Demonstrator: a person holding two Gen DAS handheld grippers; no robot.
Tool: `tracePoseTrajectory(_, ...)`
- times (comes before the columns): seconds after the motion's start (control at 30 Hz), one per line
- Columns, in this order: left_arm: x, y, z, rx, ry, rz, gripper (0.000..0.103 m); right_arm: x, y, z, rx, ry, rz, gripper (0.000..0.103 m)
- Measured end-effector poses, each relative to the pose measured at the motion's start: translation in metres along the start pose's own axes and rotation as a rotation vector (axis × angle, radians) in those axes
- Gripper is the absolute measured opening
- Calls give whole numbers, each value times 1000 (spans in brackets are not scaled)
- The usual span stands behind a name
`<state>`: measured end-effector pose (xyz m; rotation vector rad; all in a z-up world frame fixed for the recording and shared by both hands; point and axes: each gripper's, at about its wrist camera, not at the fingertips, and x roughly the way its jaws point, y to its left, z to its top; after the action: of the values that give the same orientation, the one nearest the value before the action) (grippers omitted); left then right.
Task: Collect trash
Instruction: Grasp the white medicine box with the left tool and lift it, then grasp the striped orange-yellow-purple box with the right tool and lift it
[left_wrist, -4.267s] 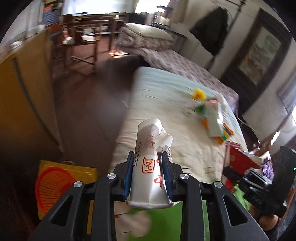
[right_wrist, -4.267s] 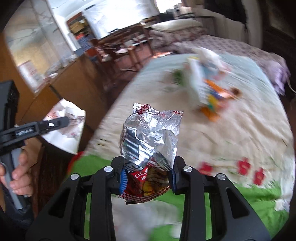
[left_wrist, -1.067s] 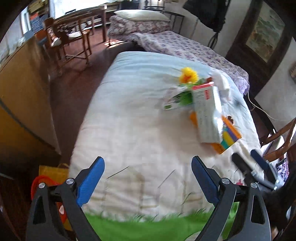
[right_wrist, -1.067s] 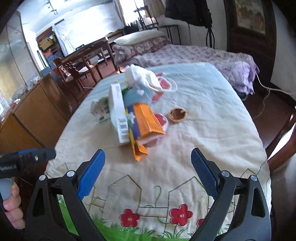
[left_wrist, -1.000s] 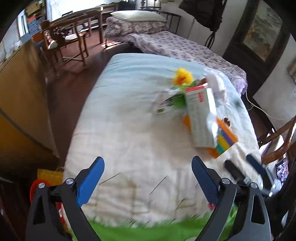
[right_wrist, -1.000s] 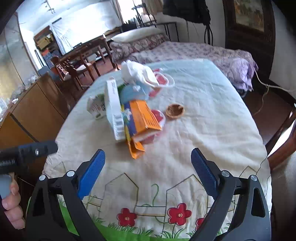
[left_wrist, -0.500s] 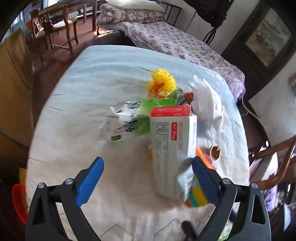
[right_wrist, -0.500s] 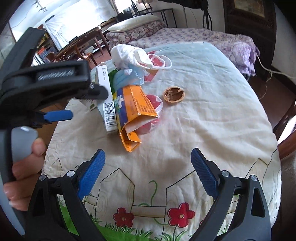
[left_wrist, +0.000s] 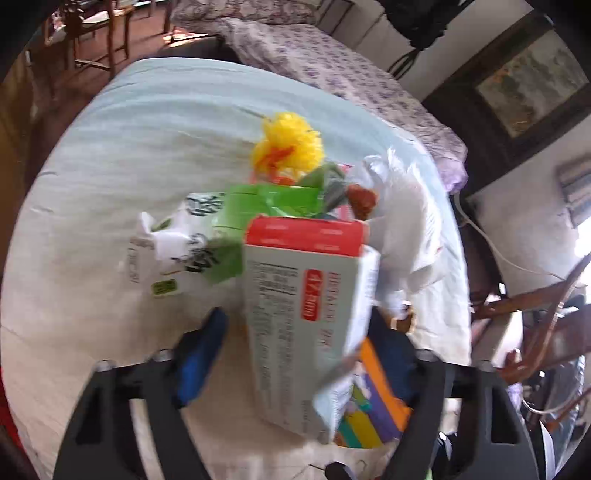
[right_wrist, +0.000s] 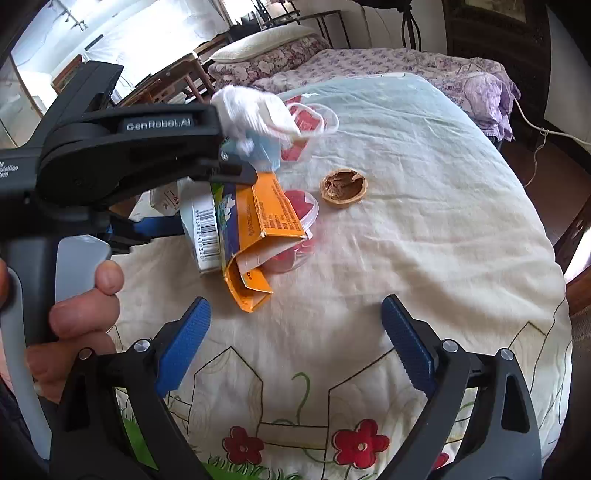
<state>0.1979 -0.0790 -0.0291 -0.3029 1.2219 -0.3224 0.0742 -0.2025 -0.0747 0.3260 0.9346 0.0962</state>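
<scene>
The embroidered tablecloth (right_wrist: 424, 229) carries the trash heap. My left claw (left_wrist: 295, 354) straddles its white carton (left_wrist: 299, 314), fingers spread, not yet pinching. My right claw (right_wrist: 295, 343) gapes empty, the heap just beyond.

two cartons (left_wrist: 310, 314), one nutshell (right_wrist: 343, 189), one yellow pompom (left_wrist: 290, 146)
</scene>
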Motion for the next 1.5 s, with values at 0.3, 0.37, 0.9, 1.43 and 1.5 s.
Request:
tracePoseTrajectory(0.3, -40, -8, -30, 105, -81, -11, 42, -8, -8, 6, 36, -44, 9, 90)
tracePoseTrajectory(0.37, -50, -1, -39, 108, -94, -3, 42, -9, -6, 6, 30, -51, 8, 90)
tracePoseTrajectory(0.9, -104, 79, -118, 60, -203, 105, 43, 13, 38, 5, -145, 16, 5, 45)
tracePoseTrajectory(1.43, -97, 90, -115, 4, -187, 94, 43, -20, 41, -19, -119, -11, 10, 21)
tracePoseTrajectory(1.5, -97, 90, -116, 4, -186, 98, 43, -25, 48, -32, -141, 24, 23, 21)
